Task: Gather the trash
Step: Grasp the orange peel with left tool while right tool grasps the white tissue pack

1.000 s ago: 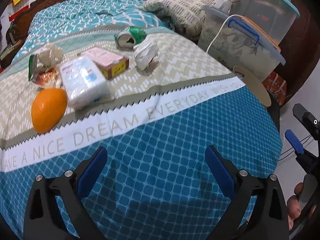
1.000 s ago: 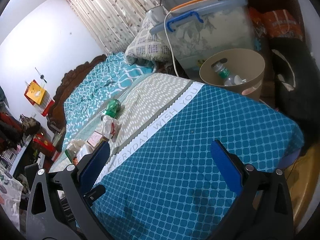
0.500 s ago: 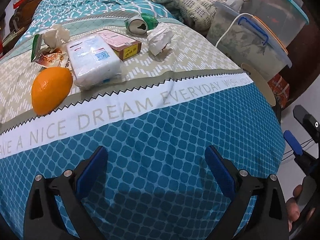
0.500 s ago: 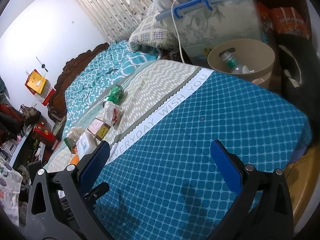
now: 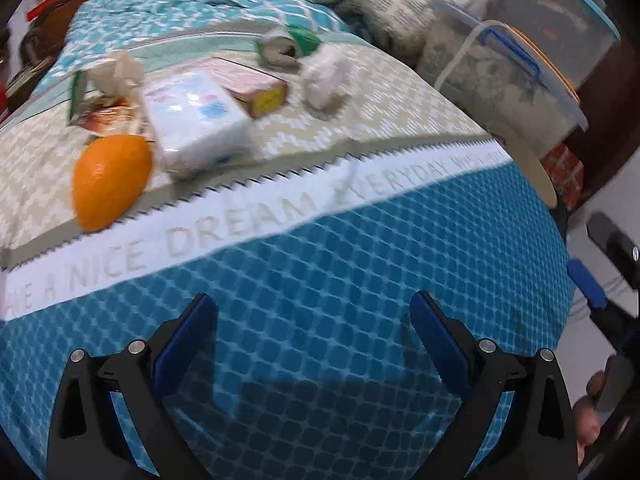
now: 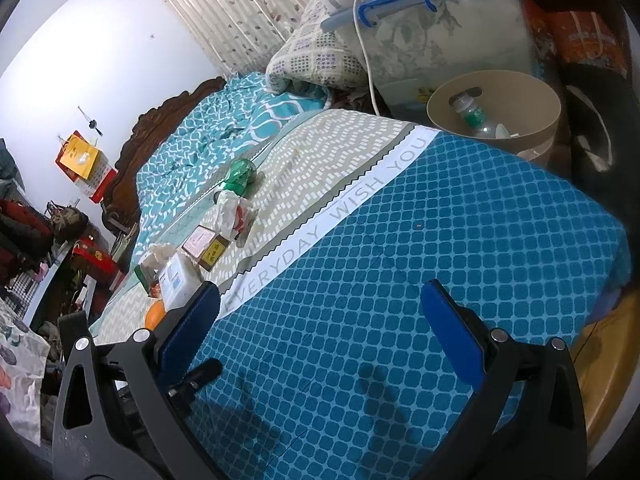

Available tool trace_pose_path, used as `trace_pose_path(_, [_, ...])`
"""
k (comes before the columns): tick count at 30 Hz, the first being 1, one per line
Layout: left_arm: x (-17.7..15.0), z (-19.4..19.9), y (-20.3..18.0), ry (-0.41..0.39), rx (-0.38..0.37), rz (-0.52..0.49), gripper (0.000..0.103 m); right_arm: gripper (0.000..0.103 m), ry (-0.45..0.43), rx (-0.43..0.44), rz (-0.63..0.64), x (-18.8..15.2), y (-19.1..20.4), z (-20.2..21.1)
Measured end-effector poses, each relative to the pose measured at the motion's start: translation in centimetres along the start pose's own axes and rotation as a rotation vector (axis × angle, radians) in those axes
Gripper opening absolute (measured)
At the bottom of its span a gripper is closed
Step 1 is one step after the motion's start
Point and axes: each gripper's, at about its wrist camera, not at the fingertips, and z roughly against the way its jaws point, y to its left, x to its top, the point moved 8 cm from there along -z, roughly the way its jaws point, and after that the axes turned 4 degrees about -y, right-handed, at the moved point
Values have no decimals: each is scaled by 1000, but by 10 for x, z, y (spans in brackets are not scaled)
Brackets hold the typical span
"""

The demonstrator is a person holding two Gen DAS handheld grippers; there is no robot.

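Two grippers, neither holding anything: left gripper spread wide over the blue-check end of the bedspread; right gripper likewise spread wide above the same blue patch, nearer the bed's corner.

Trash clustered on the beige zigzag band, well apart from both grippers: green can farthest back, crumpled white paper just in front of it, pink carton and white tissue pack side by side and apparently touching, orange nearest, crumpled tissue and snack wrapper behind it. Tan wastebasket off the bed's far corner, a plastic bottle already inside.

Can lying on its side, long axis roughly along the beige band, open mouth turned toward the left camera in that view, base toward the right camera in the other. Tissue pack's long axis running from near edge toward the headboard.

Risks, as judged: can likely to roll on soft bedding if nudged on its curved side rather than pinched across it; orange apt to roll likewise; crumpled paper light enough to slip from a loose pinch; left view smeared, so aim uncertain; tissue pack and orange perhaps not trash at all, hence a wrong pick possible.
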Motion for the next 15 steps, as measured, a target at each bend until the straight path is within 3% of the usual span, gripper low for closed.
trace_pose_path(8, [22, 32, 31, -133, 84, 47, 94, 99, 28, 16, 19, -7, 9, -6])
trace_pose_path(15, [31, 44, 53, -175, 134, 65, 94, 99, 49, 31, 51, -14, 22, -11])
